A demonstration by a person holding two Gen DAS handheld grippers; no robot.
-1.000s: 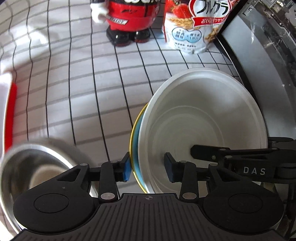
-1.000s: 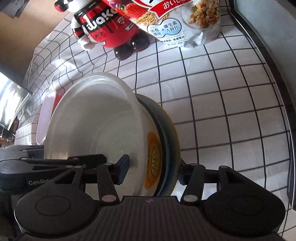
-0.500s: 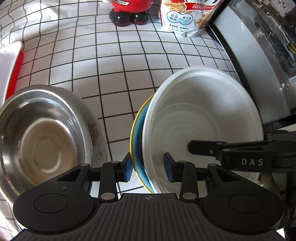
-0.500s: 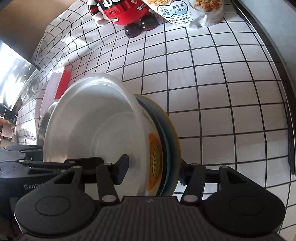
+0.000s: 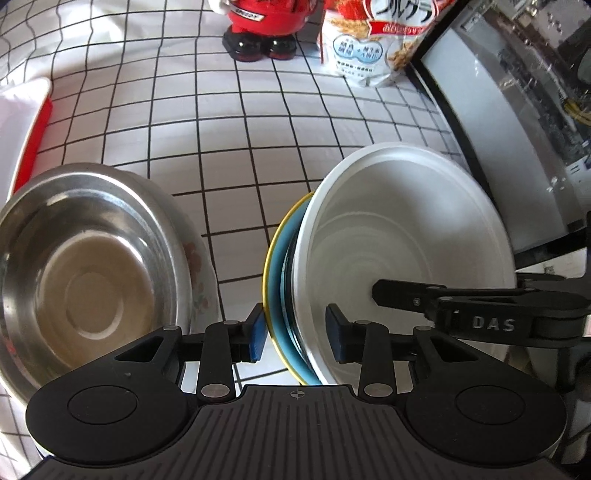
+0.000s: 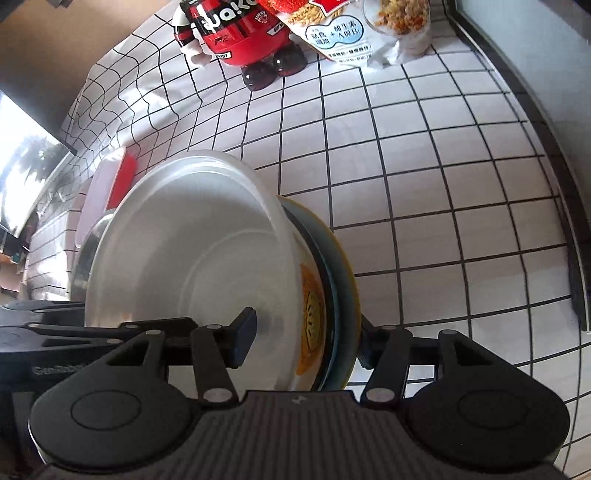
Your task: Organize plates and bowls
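A white bowl [image 5: 399, 229] with an orange mark on its outside is nested on a blue plate with a yellow rim [image 5: 280, 266]. The stack stands tilted on edge above the checked tablecloth [image 5: 240, 129]. My left gripper [image 5: 297, 332] is shut on the stack's lower rim, one pad on the plate's back and one inside the bowl. My right gripper [image 6: 303, 343] clamps the same stack, white bowl [image 6: 192, 240] and blue plate [image 6: 341, 258], from the other side. A steel bowl [image 5: 81, 266] rests on a floral plate [image 5: 201, 273] to the left.
A red toy figure [image 5: 262, 29] and a cereal bag [image 5: 369, 44] stand at the back of the cloth. A red-and-white container [image 5: 29, 122] lies at the far left. A dark table edge and a grey panel [image 5: 480, 129] border the right side.
Both grippers carried the stack sideways toward the steel bowl, which has come fully into the left wrist view. The left jaws narrowed slightly on the stack.
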